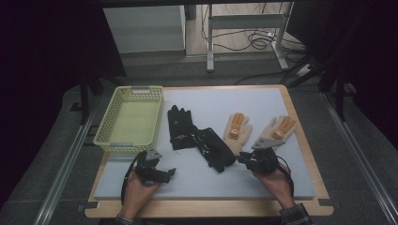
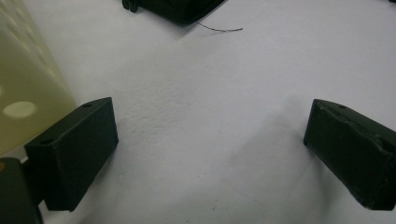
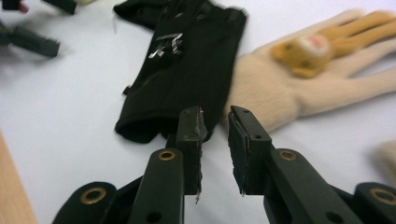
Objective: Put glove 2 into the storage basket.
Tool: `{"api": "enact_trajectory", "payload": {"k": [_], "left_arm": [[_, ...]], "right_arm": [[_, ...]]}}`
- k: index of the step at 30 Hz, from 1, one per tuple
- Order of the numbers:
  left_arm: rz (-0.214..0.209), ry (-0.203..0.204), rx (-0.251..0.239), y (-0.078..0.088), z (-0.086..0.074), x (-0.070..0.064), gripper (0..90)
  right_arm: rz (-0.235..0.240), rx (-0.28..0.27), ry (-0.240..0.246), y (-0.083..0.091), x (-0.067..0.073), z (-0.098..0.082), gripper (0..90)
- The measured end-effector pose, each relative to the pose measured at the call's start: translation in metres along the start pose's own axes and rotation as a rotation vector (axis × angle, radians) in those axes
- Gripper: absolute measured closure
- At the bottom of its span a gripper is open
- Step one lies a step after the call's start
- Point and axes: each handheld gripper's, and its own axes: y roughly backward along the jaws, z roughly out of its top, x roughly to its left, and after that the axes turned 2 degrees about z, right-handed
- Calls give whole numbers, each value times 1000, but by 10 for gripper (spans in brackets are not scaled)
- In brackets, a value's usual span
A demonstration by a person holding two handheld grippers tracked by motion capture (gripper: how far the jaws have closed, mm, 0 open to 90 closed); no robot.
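Our white table (image 1: 291, 101) carries two black gloves (image 1: 197, 136) mid-table and two tan gloves (image 1: 237, 129) toward its right edge. We keep our left hand-held gripper (image 1: 171, 172) spread wide over bare table. Our right hand-held gripper (image 3: 215, 140) stands slightly apart, pinching nothing, aimed at the black glove's cuff, likely to grab it.

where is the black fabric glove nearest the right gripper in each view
High view: black fabric glove lies centre, cuff toward the person.
Left gripper view: a dark thing at the top edge, too cropped to tell.
Right gripper view: upper centre, above the jaws.
Shared landmark: beige knit glove with orange fingers beside it.
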Motion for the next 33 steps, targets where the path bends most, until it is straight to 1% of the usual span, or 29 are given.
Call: {"api": "enact_trajectory", "payload": {"k": [1,2,3,4,5,6,7,8,9,10,11,12,13,14,15,16,17,20,21,22,23,24,26,27,28,29,31,32,33], "left_arm": [[0,0,0,0,0,0,30],[0,0,1,0,0,0,31],[0,0,0,0,0,0,31],[0,0,0,0,0,0,31],[0,0,0,0,0,0,31],[0,0,0,0,0,0,31],[0,0,0,0,0,0,31],[0,0,0,0,0,0,31],[0,0,0,0,0,0,31],[0,0,0,0,0,0,31],[0,0,0,0,0,0,31],[0,0,0,0,0,0,31],[0,0,0,0,0,0,31],[0,0,0,0,0,0,31],[0,1,0,0,0,0,31],[0,1,0,0,0,0,30],[0,0,1,0,0,0,31],[0,3,-2,0,0,0,31],[0,3,-2,0,0,0,31],[0,4,-2,0,0,0,31],[0,3,-2,0,0,0,30],[0,3,-2,0,0,0,31],[0,3,-2,0,0,0,31],[0,3,-2,0,0,0,31],[0,3,-2,0,0,0,31],[0,3,-2,0,0,0,31],[0,4,-2,0,0,0,31],[0,4,-2,0,0,0,31],[0,4,-2,0,0,0,30]], "right_arm": [[-8,-8,-5,1,-1,2,715],[-10,-7,-12,-2,-2,7,667],[-8,-3,-9,-6,-1,10,632],[-8,-3,-9,-6,-1,10,632],[-6,3,-2,-12,0,14,583],[-5,16,1,-22,1,18,530],[8,45,-6,-37,0,23,474],[12,69,-10,-47,-1,24,476],[11,92,-12,-56,-1,24,538],[11,92,-12,-56,-1,24,538],[-34,107,3,-65,1,22,724],[-40,97,-2,-64,2,23,801],[-42,95,-10,-63,3,25,835],[-41,84,-2,-60,4,26,842],[-40,71,1,-56,6,27,844],[-40,71,1,-56,6,27,844],[-28,53,17,-47,14,30,844],[22,38,18,-37,27,37,843],[22,38,18,-37,27,37,843],[30,40,26,-35,31,38,842],[51,45,34,-35,39,41,837],[51,45,34,-35,39,41,837],[77,51,37,-37,45,41,828],[99,82,44,-42,49,38,781],[89,89,57,-43,50,36,735],[81,85,60,-42,49,34,698],[69,56,33,-37,41,32,690],[49,43,19,-34,36,32,690],[15,32,16,-32,29,32,689]]}}
